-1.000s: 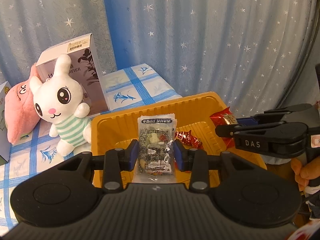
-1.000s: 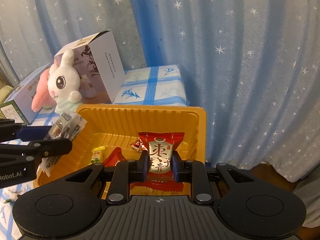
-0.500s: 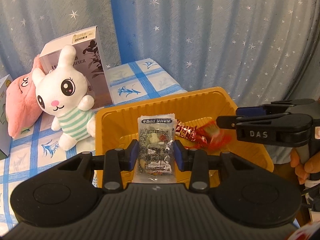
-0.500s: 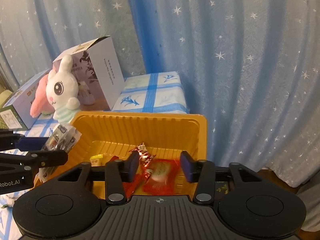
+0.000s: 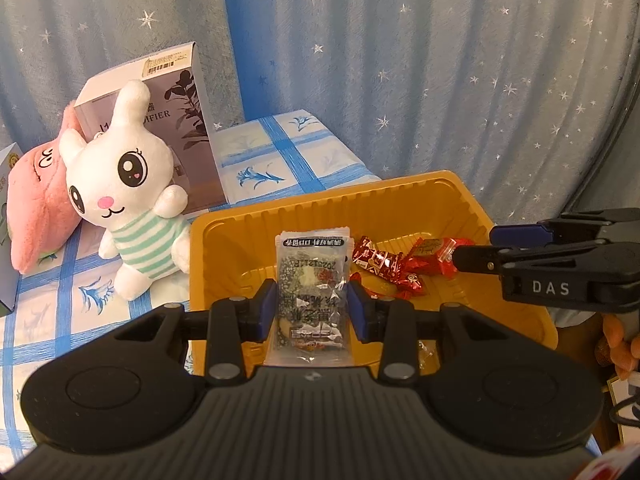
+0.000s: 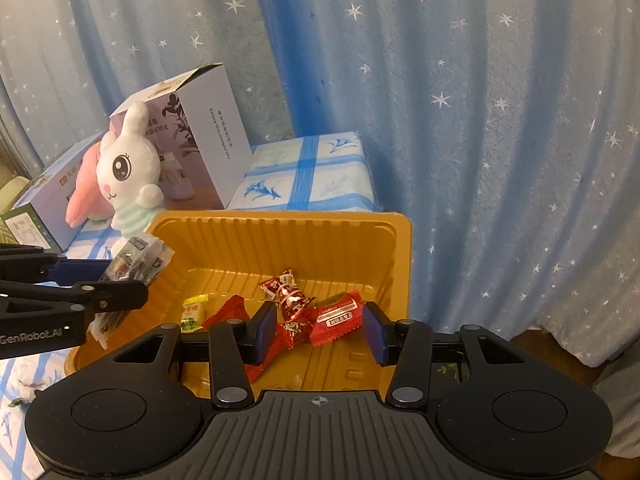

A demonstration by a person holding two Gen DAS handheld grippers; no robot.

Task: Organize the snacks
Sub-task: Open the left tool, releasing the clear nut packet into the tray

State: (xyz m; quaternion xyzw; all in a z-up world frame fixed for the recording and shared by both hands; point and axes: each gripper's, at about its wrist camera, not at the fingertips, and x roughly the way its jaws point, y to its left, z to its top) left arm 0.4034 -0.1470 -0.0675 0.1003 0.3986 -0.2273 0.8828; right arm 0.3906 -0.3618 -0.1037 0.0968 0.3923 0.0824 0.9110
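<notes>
Left tool [image 5: 312, 312] grips a clear snack packet [image 5: 313, 296] above the yellow tray [image 6: 280, 228], ready to drop; right tool [image 6: 320, 330] gapes wide, empty.

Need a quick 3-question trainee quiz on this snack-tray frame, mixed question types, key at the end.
1. True or false: the right claw is shut on a red snack.
2. What does the left claw grip? A) clear snack packet B) plush rabbit C) box
3. Fill in: the yellow-green snack lies in the ____ tray.

Key
1. False; its jaws are open above the red candies.
2. A, the clear snack packet.
3. Orange.
</notes>
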